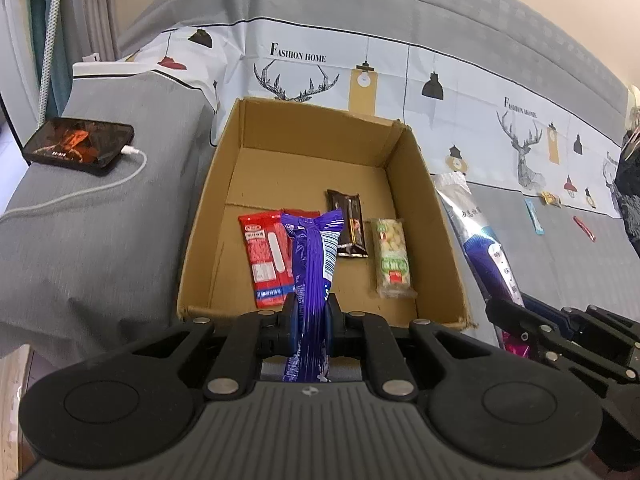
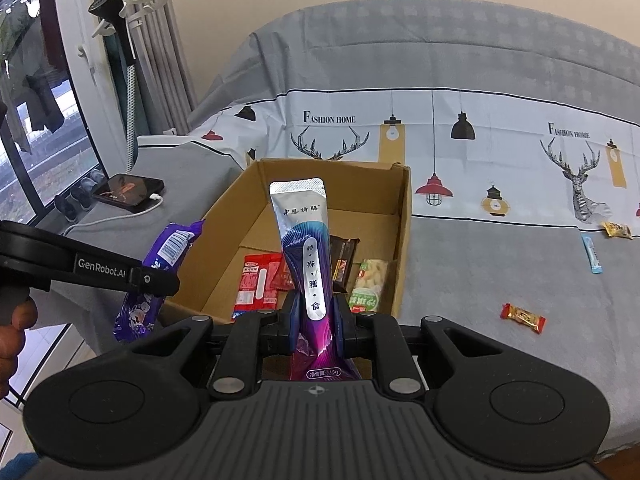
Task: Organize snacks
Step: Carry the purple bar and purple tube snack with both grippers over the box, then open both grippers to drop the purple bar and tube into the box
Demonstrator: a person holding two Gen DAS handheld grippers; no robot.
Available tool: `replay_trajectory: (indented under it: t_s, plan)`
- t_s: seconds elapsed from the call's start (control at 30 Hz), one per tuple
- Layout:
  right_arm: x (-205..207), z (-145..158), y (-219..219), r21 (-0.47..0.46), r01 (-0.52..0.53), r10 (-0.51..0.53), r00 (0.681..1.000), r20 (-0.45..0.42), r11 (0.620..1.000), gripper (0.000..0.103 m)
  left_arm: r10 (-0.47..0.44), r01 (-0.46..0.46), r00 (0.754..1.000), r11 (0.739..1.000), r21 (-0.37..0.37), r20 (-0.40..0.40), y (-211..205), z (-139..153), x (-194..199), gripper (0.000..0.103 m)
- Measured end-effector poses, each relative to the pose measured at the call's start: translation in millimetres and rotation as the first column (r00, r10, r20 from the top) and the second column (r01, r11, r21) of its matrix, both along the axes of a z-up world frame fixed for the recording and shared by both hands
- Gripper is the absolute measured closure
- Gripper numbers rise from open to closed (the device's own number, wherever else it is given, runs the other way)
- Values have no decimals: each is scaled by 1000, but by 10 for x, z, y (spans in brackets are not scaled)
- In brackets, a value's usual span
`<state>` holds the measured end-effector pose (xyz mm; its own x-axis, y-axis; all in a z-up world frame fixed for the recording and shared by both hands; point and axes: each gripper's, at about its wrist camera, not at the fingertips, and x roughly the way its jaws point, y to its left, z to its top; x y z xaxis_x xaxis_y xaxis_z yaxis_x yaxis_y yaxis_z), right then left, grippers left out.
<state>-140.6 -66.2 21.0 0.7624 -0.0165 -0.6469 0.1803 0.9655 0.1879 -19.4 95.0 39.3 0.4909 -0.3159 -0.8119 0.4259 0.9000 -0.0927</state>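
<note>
Two packets in hand: our left hand-held gripper clamps the purple wrapper, right hand-held gripper clamps the silver pouch, cardboard box straight ahead below both.

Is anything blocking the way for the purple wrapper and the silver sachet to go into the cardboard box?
Nothing visible: the purple wrapper and silver sachet are held above the open-topped cardboard box, whose back half is bare.
</note>
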Motion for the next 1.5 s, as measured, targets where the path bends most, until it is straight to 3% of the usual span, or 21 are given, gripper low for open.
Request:
replay_trajectory:
  t_s: [0.43,0.77,1.23,1.33,1.37,1.4,1.43,1.47,1.5]
  plan:
    - [617,-243,-176,44,11,-9,999,-43,999,85,6,-6,1000,1000,15,-8,-210,-126,619,90]
    - [1036,-504,-279,64,18,-12,996,-84,998,85,9,-6,999,999,52,-53,-377,-425,1046,90]
    - [1408,-799,-444,80,40,-30,991,-129,996,85,8,2,995,995,103,-98,-572,-766,1373,90]
    - [1456,-816,-466,91,27,-15,992,-129,995,79,1,10,995,993,116,-96,-607,-820,1411,89]
    - [1468,-806,-484,99,30,-18,992,-124,995,76,0,10,997,993,121,-81,-612,-821,1408,79]
    - [1476,-788,-506,104,38,-25,992,-120,994,70,-1,9,998,992,126,-63,-618,-812,1407,50]
    - [1482,-765,-522,102,49,-37,992,-120,994,51,-2,8,999,991,131,-45,-621,-793,1401,33]
    - [1483,-730,-537,91,64,-53,991,-120,994,35,4,-2,1000,991,133,-19,-610,-755,1381,4]
    - [1475,-697,-544,80,73,-64,991,-119,994,24,23,-26,1000,990,139,21,-587,-707,1342,0]
